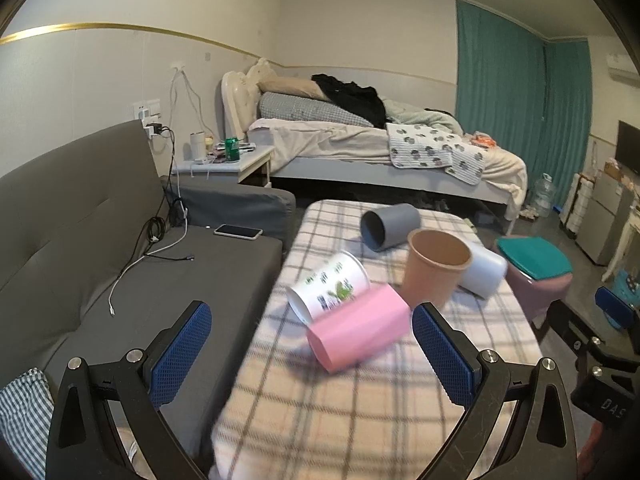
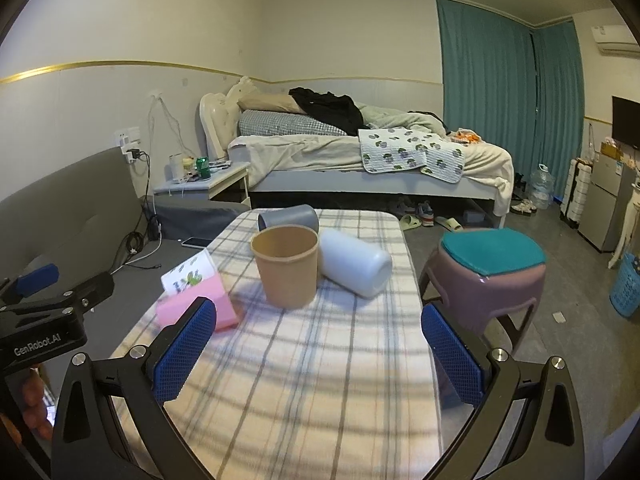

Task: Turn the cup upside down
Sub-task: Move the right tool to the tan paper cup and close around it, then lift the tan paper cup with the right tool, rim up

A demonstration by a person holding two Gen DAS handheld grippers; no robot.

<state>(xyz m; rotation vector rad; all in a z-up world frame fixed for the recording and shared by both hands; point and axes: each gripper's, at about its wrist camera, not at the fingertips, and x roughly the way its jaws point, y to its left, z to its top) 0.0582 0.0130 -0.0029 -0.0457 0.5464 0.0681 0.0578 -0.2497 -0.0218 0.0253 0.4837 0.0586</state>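
Note:
Several cups sit on a plaid-covered table (image 1: 360,420). A brown paper cup (image 1: 434,266) stands upright, mouth up; it also shows in the right wrist view (image 2: 286,270). A pink cup (image 1: 358,328) lies on its side next to a white printed cup (image 1: 330,286), also on its side. A grey cup (image 1: 390,226) and a pale white cup (image 1: 482,272) lie on their sides further back. My left gripper (image 1: 312,354) is open and empty, just short of the pink cup. My right gripper (image 2: 320,354) is open and empty, short of the brown cup.
A grey sofa (image 1: 100,248) with a phone (image 1: 238,232) and cables lies left of the table. A purple stool (image 2: 486,276) with a teal cushion stands to the right. A bed (image 2: 360,156) and nightstand (image 2: 208,184) are behind.

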